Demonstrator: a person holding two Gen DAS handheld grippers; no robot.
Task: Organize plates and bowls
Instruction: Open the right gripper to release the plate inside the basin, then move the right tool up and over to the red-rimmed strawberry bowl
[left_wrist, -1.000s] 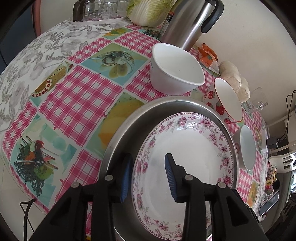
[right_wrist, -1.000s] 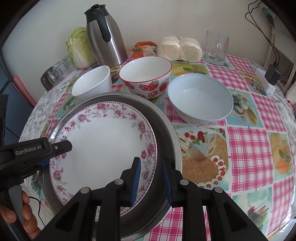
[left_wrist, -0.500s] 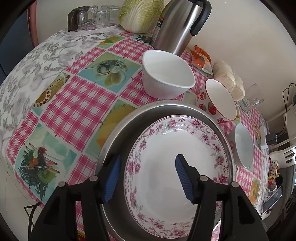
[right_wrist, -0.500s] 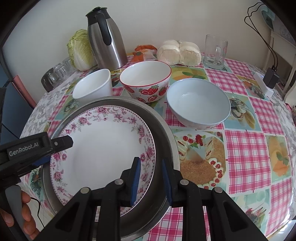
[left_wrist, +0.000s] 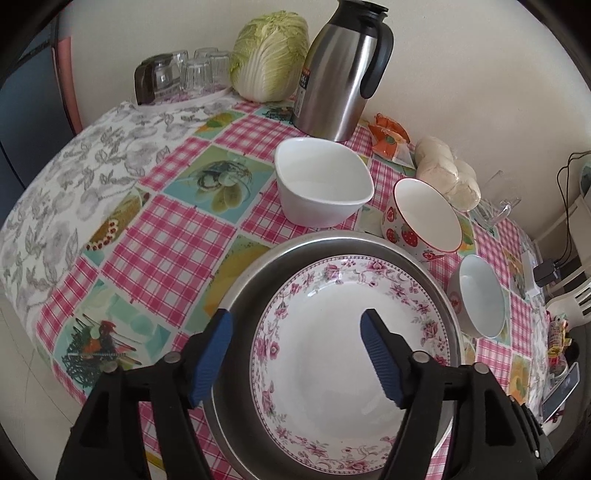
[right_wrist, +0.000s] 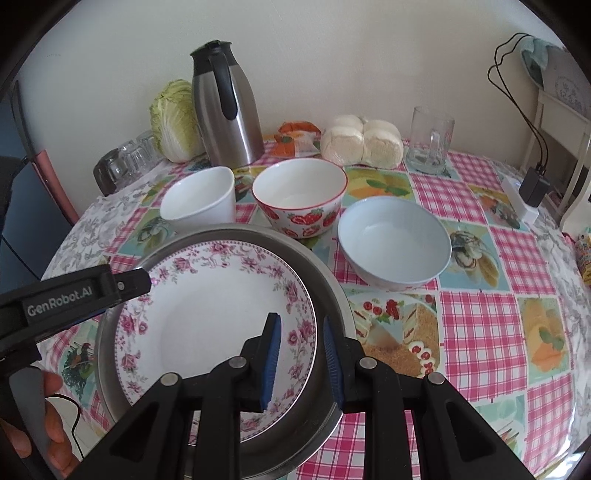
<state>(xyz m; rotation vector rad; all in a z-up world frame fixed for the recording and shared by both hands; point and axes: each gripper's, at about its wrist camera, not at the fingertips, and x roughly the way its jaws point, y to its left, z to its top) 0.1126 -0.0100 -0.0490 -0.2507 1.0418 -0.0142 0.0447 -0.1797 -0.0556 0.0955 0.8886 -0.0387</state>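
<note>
A floral plate (left_wrist: 325, 373) (right_wrist: 207, 314) lies inside a round metal pan (left_wrist: 332, 240) (right_wrist: 334, 291) at the table's near side. My left gripper (left_wrist: 294, 319) hovers over the plate's left rim. Its jaws are opening, and the pads touch nothing. One of its fingers (right_wrist: 125, 284) shows in the right wrist view. My right gripper (right_wrist: 300, 325) is shut narrowly on the plate's right rim, one pad inside the plate and one against the pan wall. Behind the pan stand a white squarish bowl (left_wrist: 325, 184) (right_wrist: 199, 199), a strawberry bowl (left_wrist: 424, 218) (right_wrist: 299, 199) and a pale blue bowl (left_wrist: 480, 302) (right_wrist: 395, 240).
Along the wall stand a steel thermos (right_wrist: 229, 110), a cabbage (right_wrist: 173, 118), upturned glasses (left_wrist: 184, 70), bagged buns (right_wrist: 362, 144) and a glass mug (right_wrist: 430, 144). A charger (right_wrist: 532, 188) sits at the right edge. A hand (right_wrist: 37, 424) holds the left gripper's handle.
The left gripper's jaws have spread wide off the plate's left rim, and the gripper has lifted a little. The right gripper keeps its narrow grip in place.
</note>
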